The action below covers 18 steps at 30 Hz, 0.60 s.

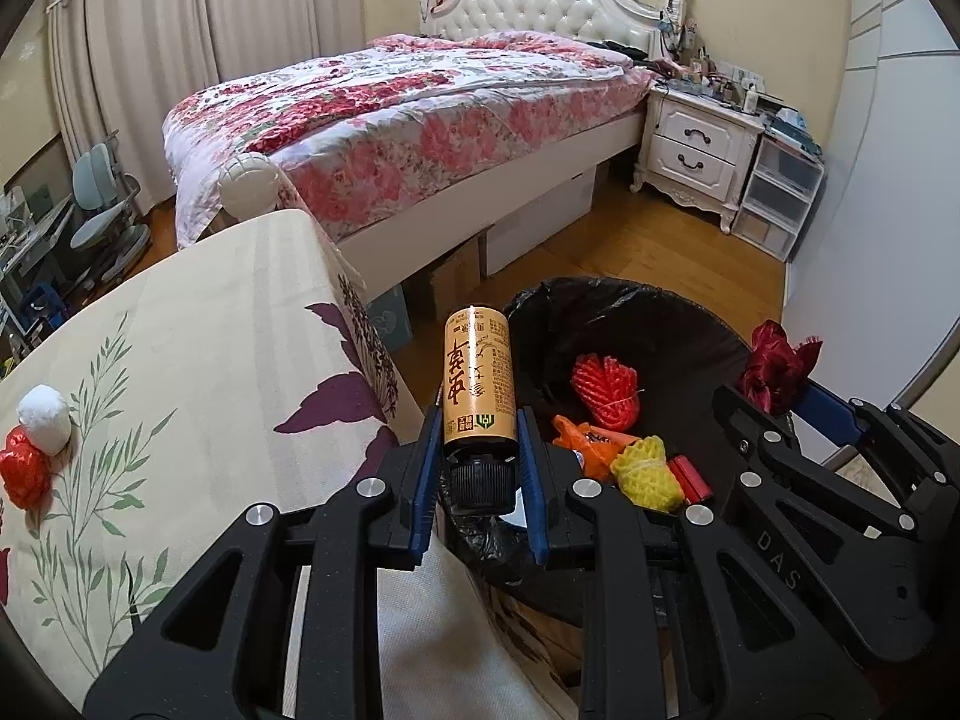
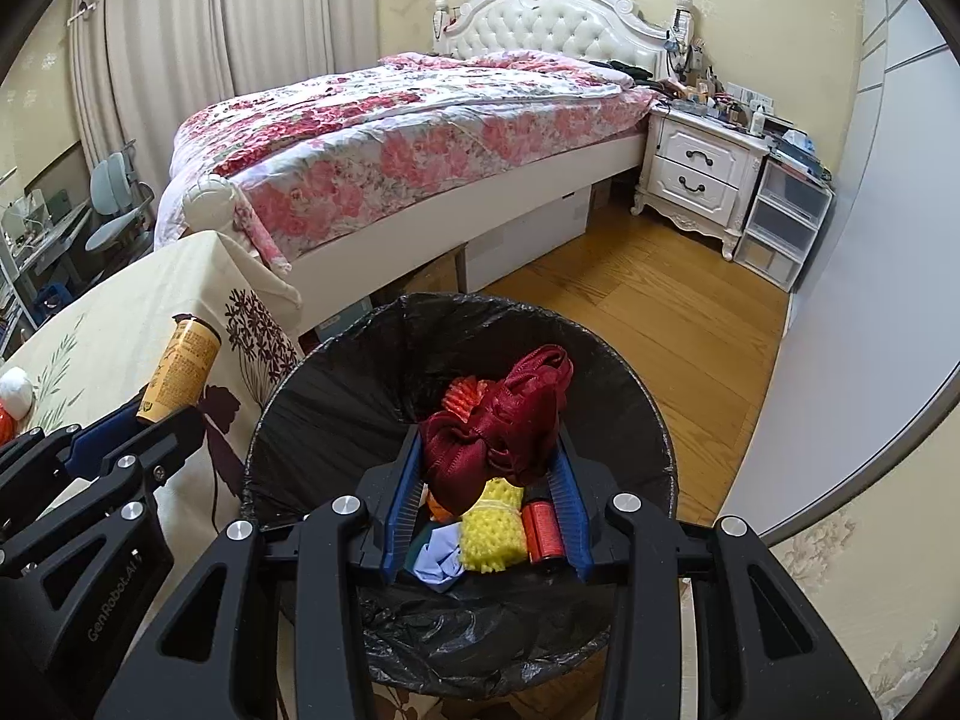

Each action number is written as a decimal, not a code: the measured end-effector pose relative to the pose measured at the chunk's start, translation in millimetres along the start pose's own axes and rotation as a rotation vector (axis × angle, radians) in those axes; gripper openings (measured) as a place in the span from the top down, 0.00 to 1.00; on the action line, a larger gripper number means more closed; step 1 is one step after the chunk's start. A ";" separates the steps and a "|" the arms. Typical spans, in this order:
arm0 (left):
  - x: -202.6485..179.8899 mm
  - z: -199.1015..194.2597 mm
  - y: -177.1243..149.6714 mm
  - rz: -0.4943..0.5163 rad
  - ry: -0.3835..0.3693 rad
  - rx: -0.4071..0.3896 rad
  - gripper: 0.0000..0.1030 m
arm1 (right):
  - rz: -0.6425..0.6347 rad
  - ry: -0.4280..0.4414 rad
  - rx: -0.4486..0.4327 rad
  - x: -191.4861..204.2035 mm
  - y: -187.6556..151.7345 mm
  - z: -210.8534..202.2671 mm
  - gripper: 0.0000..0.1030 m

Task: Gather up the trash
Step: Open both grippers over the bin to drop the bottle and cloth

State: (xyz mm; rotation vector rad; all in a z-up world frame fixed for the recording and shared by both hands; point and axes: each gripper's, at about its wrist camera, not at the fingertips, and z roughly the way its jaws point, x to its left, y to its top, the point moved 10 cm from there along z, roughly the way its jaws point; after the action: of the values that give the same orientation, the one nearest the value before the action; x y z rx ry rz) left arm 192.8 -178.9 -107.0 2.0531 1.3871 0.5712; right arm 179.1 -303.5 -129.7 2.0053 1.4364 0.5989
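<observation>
My left gripper is shut on a gold bottle, gripped just above its black cap. The bottle hangs between the table edge and the near rim of the bin. From the right wrist view the same left gripper and bottle sit left of the bin. My right gripper is shut on a crumpled dark red ribbon over the bin's opening; the ribbon and right gripper also show in the left wrist view. A white paper ball and red wrapper lie on the table.
The black-lined bin holds a red foam net, an orange wrapper, a yellow foam net and a small red cylinder. The table's floral cloth is at left. Behind are a bed, a nightstand and wooden floor.
</observation>
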 end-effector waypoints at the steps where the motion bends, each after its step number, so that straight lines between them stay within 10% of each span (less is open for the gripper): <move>1: -1.3 1.3 -0.4 0.002 -0.001 0.002 0.77 | 0.002 0.001 0.001 -0.7 0.3 1.0 0.61; 12: -7.0 7.6 4.8 0.019 -0.001 0.002 0.74 | 0.029 -0.041 -0.022 -13.9 5.2 -0.6 0.44; 15: -3.8 4.2 5.5 0.003 0.001 -0.009 0.47 | 0.042 -0.054 -0.024 -19.4 4.9 -1.7 0.42; 18: -1.3 0.6 7.5 -0.002 0.007 -0.022 0.43 | 0.046 -0.064 -0.028 -21.4 5.6 -3.1 0.41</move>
State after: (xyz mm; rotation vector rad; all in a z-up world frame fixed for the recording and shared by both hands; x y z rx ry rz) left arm 197.8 -182.4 -102.4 2.0339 1.3810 0.5901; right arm 174.2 -324.5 -124.0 2.0213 1.3405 0.5660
